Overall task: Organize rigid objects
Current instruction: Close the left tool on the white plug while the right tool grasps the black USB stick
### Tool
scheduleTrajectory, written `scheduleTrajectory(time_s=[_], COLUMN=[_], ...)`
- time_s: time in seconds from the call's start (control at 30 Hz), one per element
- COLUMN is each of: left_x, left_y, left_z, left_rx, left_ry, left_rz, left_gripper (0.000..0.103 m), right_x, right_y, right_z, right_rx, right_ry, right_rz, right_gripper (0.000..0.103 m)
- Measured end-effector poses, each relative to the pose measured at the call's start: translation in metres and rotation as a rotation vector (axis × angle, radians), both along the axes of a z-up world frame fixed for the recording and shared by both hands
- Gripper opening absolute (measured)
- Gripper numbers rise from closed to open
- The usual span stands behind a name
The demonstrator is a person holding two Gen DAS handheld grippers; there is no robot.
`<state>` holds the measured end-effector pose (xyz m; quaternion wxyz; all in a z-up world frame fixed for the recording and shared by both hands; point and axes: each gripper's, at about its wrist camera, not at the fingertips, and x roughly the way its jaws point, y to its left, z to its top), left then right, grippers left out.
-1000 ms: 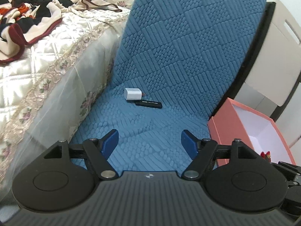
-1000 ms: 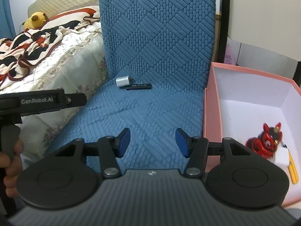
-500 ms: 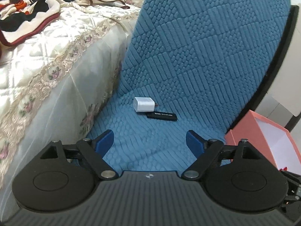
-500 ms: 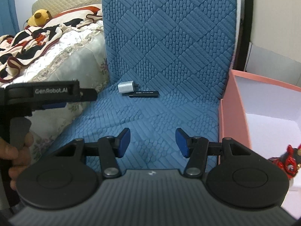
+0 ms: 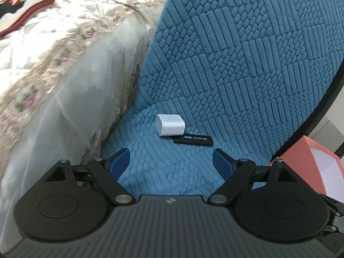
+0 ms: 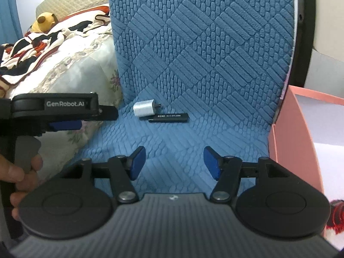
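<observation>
A white charger plug (image 5: 170,125) and a black stick with white print (image 5: 193,140) lie side by side on the blue quilted chair seat (image 5: 172,172), near the backrest. Both also show in the right wrist view, the plug (image 6: 143,109) left of the stick (image 6: 169,117). My left gripper (image 5: 171,163) is open and empty, just short of the two objects. My right gripper (image 6: 173,162) is open and empty, farther back over the seat. The left gripper's body (image 6: 56,107) shows at the left of the right wrist view.
A pink box with a white inside (image 6: 301,133) stands right of the chair, with a red toy (image 6: 335,219) in it. A bed with a cream quilt (image 5: 53,64) and a striped blanket (image 6: 32,49) lies left of the chair.
Both grippers have moved forward toward the plug and the stick, the left one more. The left jaws have opened wider. The objects have not moved.
</observation>
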<state>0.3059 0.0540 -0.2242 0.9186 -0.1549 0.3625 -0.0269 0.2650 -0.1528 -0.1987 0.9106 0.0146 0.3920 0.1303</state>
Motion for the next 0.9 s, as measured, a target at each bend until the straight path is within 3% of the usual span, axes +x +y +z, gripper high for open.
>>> scheduleTrajectory(time_s=[0.03,0.07,0.1,0.17,0.4,0.63,0.9], left_x=[0.004,0.008,0.013,0.022,0.047,0.07,0.099], left_y=[0.001,0.002,0.003,0.006,0.016,0.017,0.024], left_z=[-0.002,-0.003,-0.004,-0.007,-0.014,-0.023,-0.038], left_rx=[0.002,0.003,0.006,0.005,-0.034,-0.034,-0.105], left_ry=[0.004,0.008,0.012,0.021,0.043,0.058,0.09], left_rz=[0.001,0.002,0.002,0.003,-0.029,-0.042,-0.049], left_gripper=[0.087,0.087,0.087,0.087,0.087,0.086,0.083], right_x=[0.004,0.007,0.01,0.016,0.043,0.077,0.118], right_y=[0.0,0.0,0.0,0.001,0.01,0.023,0.045], right_z=[-0.002,-0.003,-0.005,-0.008,-0.027,-0.048,-0.07], right_rx=[0.005,0.01,0.019,0.032,0.065,0.069,-0.017], right_ry=[0.003,0.004,0.001,0.002,0.048,0.035,0.006], right_rz=[0.002,0.001,0.004,0.016,0.058,0.089,0.109], right_gripper=[0.065,0.08,0.088,0.096,0.096,0.096,0.091])
